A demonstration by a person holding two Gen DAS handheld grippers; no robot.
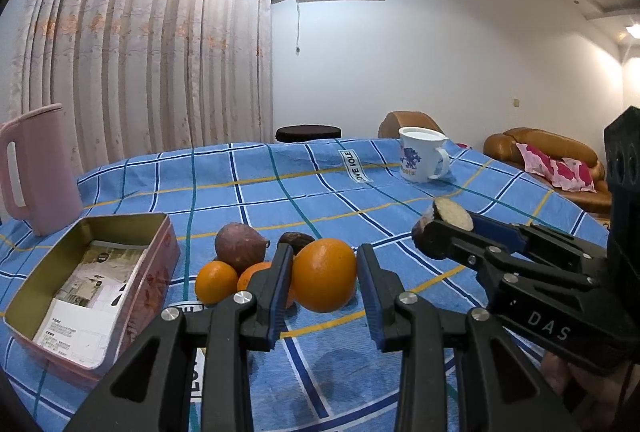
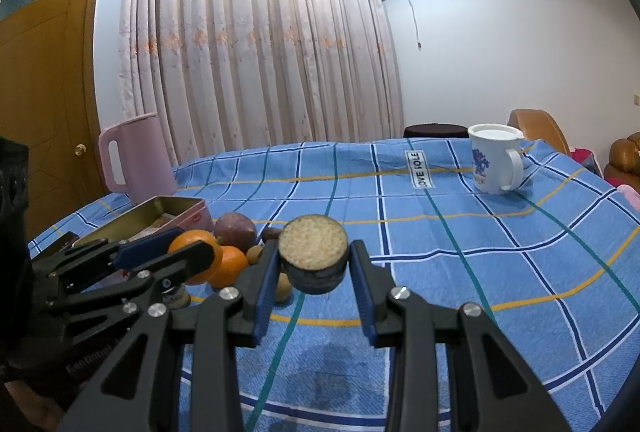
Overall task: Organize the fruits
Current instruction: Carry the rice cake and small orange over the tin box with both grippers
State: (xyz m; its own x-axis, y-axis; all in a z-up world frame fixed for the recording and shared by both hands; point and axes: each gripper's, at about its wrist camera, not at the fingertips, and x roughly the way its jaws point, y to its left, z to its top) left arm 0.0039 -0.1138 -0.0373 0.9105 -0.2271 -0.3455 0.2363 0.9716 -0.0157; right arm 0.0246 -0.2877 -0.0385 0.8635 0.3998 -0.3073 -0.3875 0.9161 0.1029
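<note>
Orange (image 1: 323, 275) at centre frame sits between the left gripper (image 1: 325, 286)'s wide-open fingers; close gently. Right gripper (image 2: 313, 272) apparently clamps a cut sugarcane piece (image 2: 313, 252).

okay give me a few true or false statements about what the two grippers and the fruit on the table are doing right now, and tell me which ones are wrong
1. The right gripper holds a cut piece of fruit with a pale, grainy face. True.
2. The left gripper is shut tight on the big orange. False: its fingers sit either side of the orange with gaps showing.
3. The pink tin already has oranges in it. False: only printed paper shows inside.
4. A white mug stands upright at the far side of the blue checked tablecloth. True.
5. The pink jug lies on its side. False: it stands upright behind the tin.
</note>
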